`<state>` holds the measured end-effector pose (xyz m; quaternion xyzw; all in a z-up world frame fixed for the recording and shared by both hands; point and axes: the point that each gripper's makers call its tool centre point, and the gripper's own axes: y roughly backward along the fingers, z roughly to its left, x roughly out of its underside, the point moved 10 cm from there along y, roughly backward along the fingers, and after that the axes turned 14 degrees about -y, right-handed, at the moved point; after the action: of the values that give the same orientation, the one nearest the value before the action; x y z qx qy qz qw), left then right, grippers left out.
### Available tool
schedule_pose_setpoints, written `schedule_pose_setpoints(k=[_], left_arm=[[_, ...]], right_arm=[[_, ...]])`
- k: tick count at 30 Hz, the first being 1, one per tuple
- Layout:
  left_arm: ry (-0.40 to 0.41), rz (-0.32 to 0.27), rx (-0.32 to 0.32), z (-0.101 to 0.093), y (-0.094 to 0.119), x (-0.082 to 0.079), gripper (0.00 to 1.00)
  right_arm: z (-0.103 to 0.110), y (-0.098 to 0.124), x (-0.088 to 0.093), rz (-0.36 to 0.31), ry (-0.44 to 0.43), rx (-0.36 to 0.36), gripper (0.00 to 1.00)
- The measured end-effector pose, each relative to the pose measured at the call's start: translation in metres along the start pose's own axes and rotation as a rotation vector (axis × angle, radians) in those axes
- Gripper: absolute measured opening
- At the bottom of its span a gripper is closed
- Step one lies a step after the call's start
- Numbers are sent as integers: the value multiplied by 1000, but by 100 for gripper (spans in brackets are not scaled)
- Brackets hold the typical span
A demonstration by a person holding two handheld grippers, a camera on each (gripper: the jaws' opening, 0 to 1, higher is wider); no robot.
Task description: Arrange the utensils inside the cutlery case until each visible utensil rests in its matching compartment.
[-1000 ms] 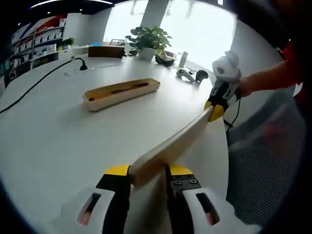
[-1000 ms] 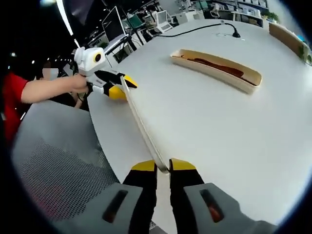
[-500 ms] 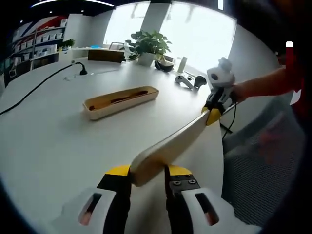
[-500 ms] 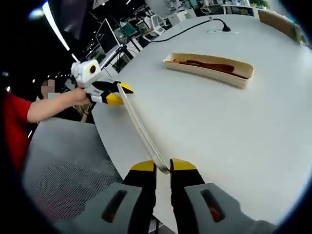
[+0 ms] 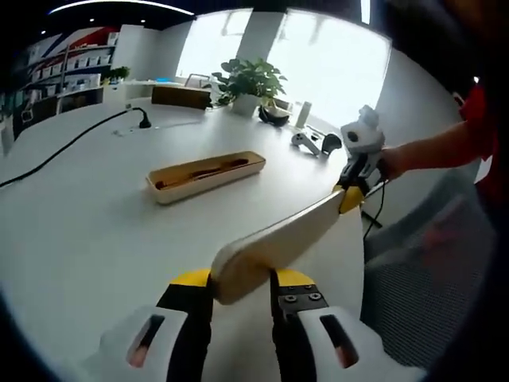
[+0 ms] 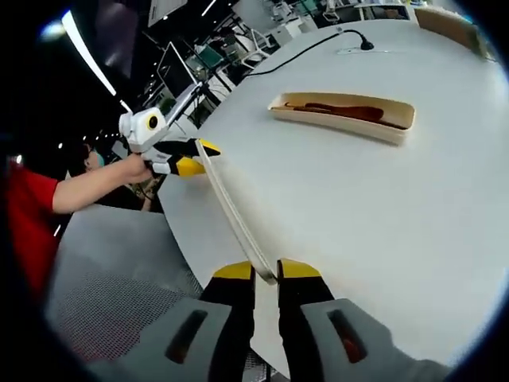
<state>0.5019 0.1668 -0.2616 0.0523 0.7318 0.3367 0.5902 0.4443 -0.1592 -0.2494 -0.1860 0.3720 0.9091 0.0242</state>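
Lid (image 5: pixel 278 243) clamped at both ends by left gripper (image 5: pixel 238 280) and right gripper (image 6: pixel 266 272); next I carry it toward the cutlery case (image 5: pixel 205 173) at centre frame.

White table (image 5: pixel 71 231): potted plant (image 5: pixel 250 79) at far edge, black cable (image 5: pixel 64 147) laid across it, grey mesh chair (image 5: pixel 421 294) just beside.

Office: monitors (image 6: pixel 184 49), shelving (image 5: pixel 67 68), plant (image 5: pixel 248 79)
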Motion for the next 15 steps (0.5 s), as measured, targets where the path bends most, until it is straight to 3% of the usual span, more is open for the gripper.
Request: schedule_pose_setpoints(k=[4,7,9,12,15], left_arm=[[28,-13,-9,-1,-3,6,29],[17,41,-23,-4,-8,9,28],[6,53,-33,-5,-9,7,28],[44,41,-50,-2,-7,11,28],[44,46,-60,-2,-7,11,28]], right_arm=[[-3,-3,0,-23,-19,11,8],[-5,-12,4,-29,29,69,8],[-15,-16,6,-40,-1,77,9],[-18,-16,1,-128,-35,63,11],[-17,-17,1,-147,-11,63,12]])
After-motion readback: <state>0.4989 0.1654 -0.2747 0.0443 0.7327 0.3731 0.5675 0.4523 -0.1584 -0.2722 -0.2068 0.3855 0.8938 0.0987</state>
